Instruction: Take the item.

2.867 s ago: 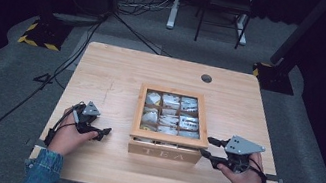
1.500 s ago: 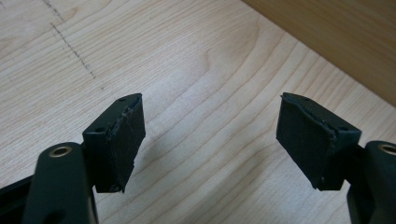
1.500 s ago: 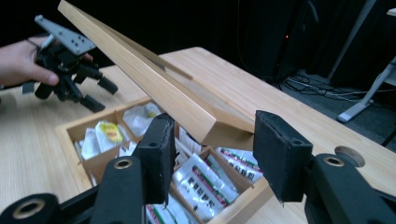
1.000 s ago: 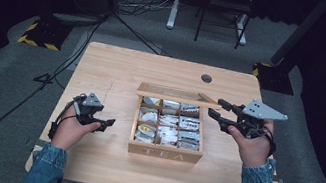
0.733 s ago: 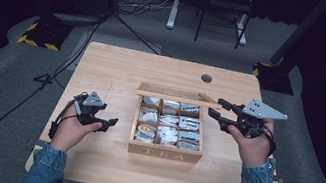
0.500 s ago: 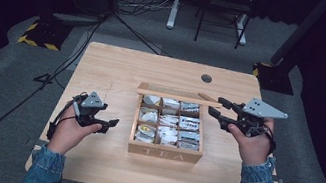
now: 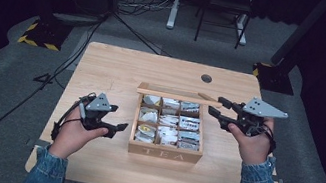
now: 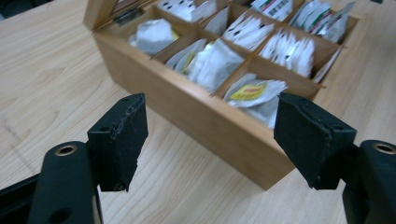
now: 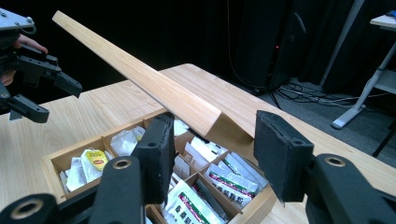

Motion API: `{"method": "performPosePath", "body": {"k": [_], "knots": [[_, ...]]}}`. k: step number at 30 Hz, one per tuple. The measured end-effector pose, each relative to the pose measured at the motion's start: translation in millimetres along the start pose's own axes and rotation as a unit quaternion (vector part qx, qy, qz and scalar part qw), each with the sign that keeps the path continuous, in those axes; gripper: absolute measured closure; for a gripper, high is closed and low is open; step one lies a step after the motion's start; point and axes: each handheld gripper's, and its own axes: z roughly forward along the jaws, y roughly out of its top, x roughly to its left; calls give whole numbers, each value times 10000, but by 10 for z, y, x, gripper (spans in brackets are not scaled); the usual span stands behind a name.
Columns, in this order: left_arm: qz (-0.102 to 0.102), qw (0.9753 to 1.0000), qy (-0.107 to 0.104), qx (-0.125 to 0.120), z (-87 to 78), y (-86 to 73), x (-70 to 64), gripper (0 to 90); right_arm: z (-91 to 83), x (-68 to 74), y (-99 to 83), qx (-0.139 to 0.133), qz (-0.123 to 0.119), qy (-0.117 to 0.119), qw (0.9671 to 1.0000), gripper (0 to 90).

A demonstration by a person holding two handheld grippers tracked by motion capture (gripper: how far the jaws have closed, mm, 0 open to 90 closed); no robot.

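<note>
A wooden tea box (image 7: pixel 164 152) marked TEA stands mid-table, its compartments packed with tea bags (image 7: pixel 169 121). The lid (image 7: pixel 178 94) is raised at the back edge. My right gripper (image 7: pixel 215 112) is open at the lid's right end; in the right gripper view the lid (image 9: pixel 140 79) has its near corner between the parted jaws of that gripper (image 9: pixel 219 149), and I cannot tell whether they touch it. My left gripper (image 7: pixel 116 128) is open and holds nothing, just left of the box's front corner. In the left gripper view its jaws (image 8: pixel 212 121) frame the box's side wall (image 8: pixel 196 116).
The wooden table (image 7: pixel 119 68) has a round cable hole (image 7: pixel 206 78) behind the box. A black cable (image 7: pixel 64 122) trails from the left gripper toward the table's left edge. The left gripper (image 9: pixel 32 84) also appears far off in the right gripper view.
The lid, flat about three seconds ago, now stands raised, and my right gripper has moved from the box's front right to its back right. My left gripper has edged toward the box.
</note>
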Motion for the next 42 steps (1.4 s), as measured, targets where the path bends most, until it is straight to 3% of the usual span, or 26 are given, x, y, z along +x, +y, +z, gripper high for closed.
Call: {"method": "performPosePath", "body": {"k": [8,19,29,42], "knots": [[363,9989,-280,-94,150,221,-215,271,12,-1,-8,34,7,-16,10000,490],[652,9954,-671,-192,390,412,-490,279,21,-14,10,40,-22,-21,10000,491],[772,9908,-1060,-344,641,581,-685,292,30,-25,26,27,-12,-29,10000,490],[889,9852,-1460,-75,1089,718,-850,359,30,-29,23,26,1,-4,10000,489]]}}
